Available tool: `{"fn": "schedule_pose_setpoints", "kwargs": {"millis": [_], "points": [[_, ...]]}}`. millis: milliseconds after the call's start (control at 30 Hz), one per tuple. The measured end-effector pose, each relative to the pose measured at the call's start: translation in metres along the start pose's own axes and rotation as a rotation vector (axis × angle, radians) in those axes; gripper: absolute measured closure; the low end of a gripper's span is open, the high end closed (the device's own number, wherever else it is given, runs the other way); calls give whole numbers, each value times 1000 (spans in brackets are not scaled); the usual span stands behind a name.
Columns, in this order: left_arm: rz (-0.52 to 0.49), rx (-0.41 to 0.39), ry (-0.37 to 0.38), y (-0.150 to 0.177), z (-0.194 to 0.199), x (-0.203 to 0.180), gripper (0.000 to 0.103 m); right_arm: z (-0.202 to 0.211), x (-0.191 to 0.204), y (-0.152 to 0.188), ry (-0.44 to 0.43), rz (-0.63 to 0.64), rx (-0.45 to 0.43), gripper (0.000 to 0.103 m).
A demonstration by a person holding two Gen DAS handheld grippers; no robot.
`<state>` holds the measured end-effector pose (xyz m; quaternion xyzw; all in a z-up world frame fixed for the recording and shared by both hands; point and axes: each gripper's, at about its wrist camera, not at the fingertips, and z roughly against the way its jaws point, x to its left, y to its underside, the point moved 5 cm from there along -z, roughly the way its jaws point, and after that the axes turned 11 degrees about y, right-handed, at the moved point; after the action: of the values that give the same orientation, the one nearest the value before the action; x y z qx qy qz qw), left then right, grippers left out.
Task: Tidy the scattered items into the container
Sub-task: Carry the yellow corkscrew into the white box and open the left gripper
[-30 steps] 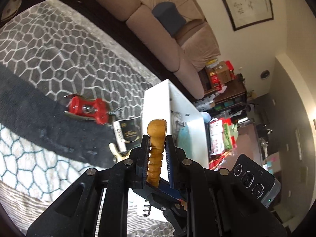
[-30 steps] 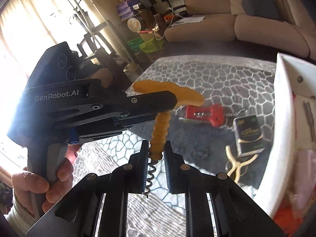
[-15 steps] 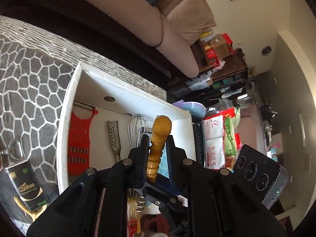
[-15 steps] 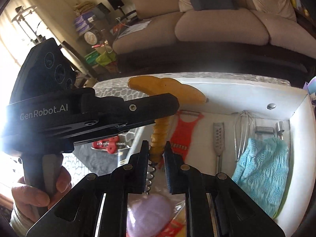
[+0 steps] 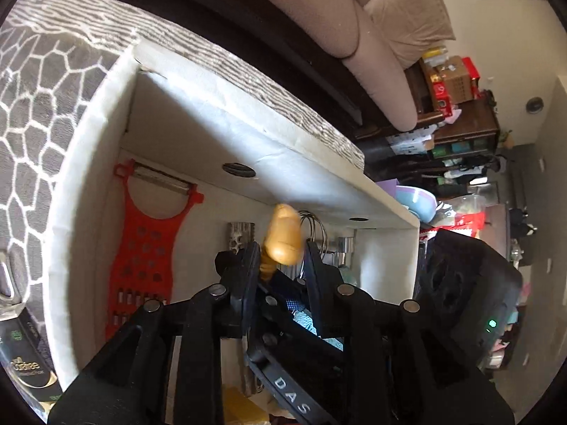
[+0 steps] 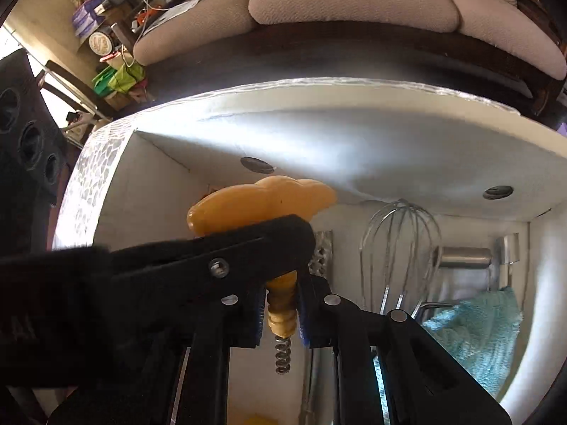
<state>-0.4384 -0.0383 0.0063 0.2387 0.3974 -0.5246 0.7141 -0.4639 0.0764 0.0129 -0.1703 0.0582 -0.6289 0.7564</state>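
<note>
Corkscrew (image 6: 262, 205) held over the open white container (image 5: 85, 148).
Only the right view shows the right gripper (image 6: 281, 313) clamped on its ribbed stem; the left view shows the left gripper (image 5: 280, 265), jaws opening around the handle, plus the red grater (image 5: 149, 248) near the container's left wall.

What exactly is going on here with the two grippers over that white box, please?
A person is tidying kitchen tools into the white box. Both grippers hold a wooden-handled corkscrew above it: the right gripper is shut on its ribbed stem, while the left gripper sits at the handle with its jaws opening. A red grater, a whisk and a teal cloth already lie inside.
</note>
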Motion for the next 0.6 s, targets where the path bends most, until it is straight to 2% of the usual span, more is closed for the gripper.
{"fn": "schedule_pose_setpoints", "kwargs": {"millis": [100, 167, 233, 300, 400, 433, 467, 500, 567, 600], "points": [[-5, -5, 24, 1, 17, -1, 73, -7, -3, 3, 5, -17, 7, 86], [-20, -2, 50, 3, 25, -7, 58, -8, -6, 8, 21, -38, 20, 86], [-39, -4, 63, 5, 33, -13, 50, -1, -6, 9, 33, -39, -2, 85], [-59, 6, 76, 8, 40, -20, 47, 9, -9, 10, 22, -67, -16, 81], [-106, 12, 102, 10, 61, -32, 39, 31, -15, 12, 54, -74, -53, 67], [-131, -3, 100, 12, 71, -36, 30, 39, -17, 14, 58, -71, -60, 61], [-158, -15, 99, 13, 81, -41, 29, 48, -19, 15, 61, -68, -67, 56], [-186, -23, 91, 14, 91, -44, 29, 57, -22, 17, 62, -68, -75, 54], [-240, -43, 46, 22, 111, -44, 15, 73, -21, 19, 43, -75, -92, 46], [-263, -49, 25, 26, 119, -43, 12, 80, -18, 18, 26, -78, -100, 42]]}}
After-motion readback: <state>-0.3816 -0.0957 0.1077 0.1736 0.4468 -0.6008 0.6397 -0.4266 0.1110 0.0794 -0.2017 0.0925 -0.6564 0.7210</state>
